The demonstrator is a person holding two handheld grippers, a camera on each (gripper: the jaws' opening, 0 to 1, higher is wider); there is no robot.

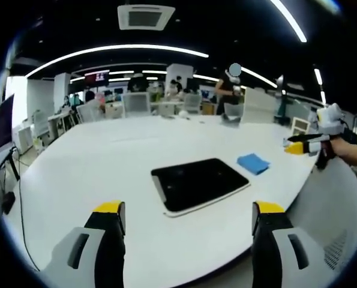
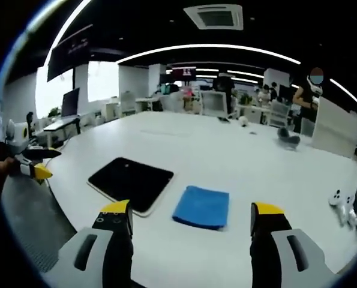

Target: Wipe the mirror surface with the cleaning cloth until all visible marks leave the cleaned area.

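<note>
A dark rectangular mirror [image 1: 199, 183] with a pale rim lies flat on the white table [image 1: 106, 162]. A folded blue cleaning cloth [image 1: 253, 162] lies just beyond its right corner. My left gripper [image 1: 187, 217] hangs open in front of the table's near edge, short of the mirror. In the right gripper view the mirror [image 2: 131, 182] sits left of the blue cloth [image 2: 202, 207], and my right gripper [image 2: 190, 217] stands open just in front of the cloth, nothing between its jaws. The right gripper [image 1: 299, 144] also shows at the table's right edge, and the left gripper [image 2: 37, 163] at the far left.
Small white objects [image 2: 341, 201] lie on the table at the right. Desks, chairs and monitors fill the office behind, and a person [image 1: 231, 90] stands beyond the table's far side. A dark monitor [image 1: 1, 123] stands at the left.
</note>
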